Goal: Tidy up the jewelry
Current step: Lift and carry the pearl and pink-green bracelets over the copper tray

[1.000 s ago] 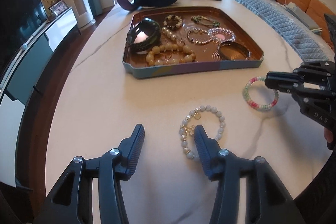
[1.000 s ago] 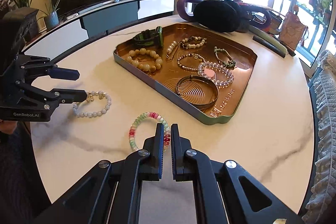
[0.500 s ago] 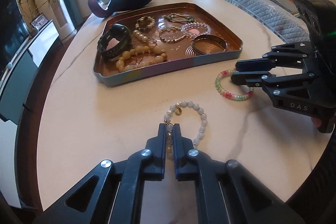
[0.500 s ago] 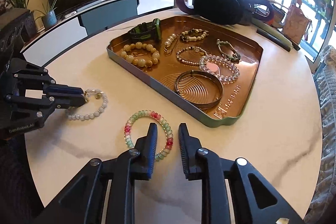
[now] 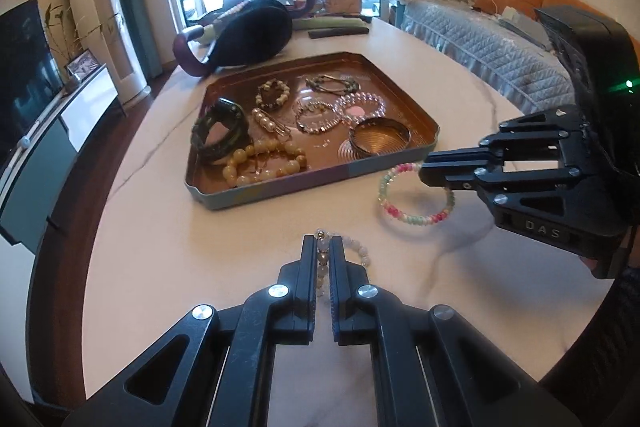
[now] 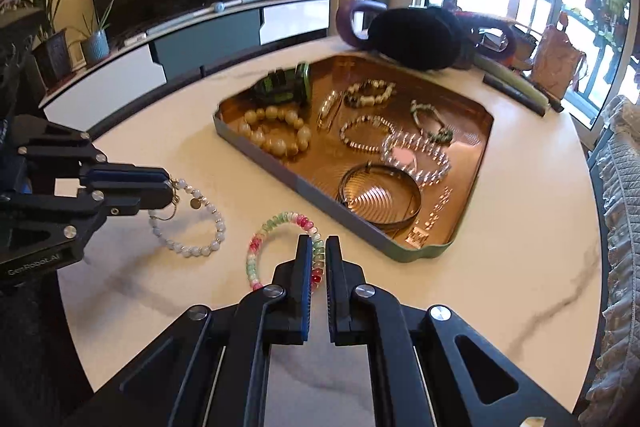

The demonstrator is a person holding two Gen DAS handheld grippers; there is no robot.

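Left tongs (image 5: 324,255) clamped on white bead bracelet (image 6: 196,223), right tongs (image 6: 319,259) clamped on pink-green bead bracelet (image 6: 280,247); both just above table (image 6: 500,287), near tray (image 6: 304,183). Likely light, limp, slippery; best pinched across strand

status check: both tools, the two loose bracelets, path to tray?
Left tool shut on white bead bracelet. Right tool shut on pink-green bracelet. Tray ahead, nothing between.
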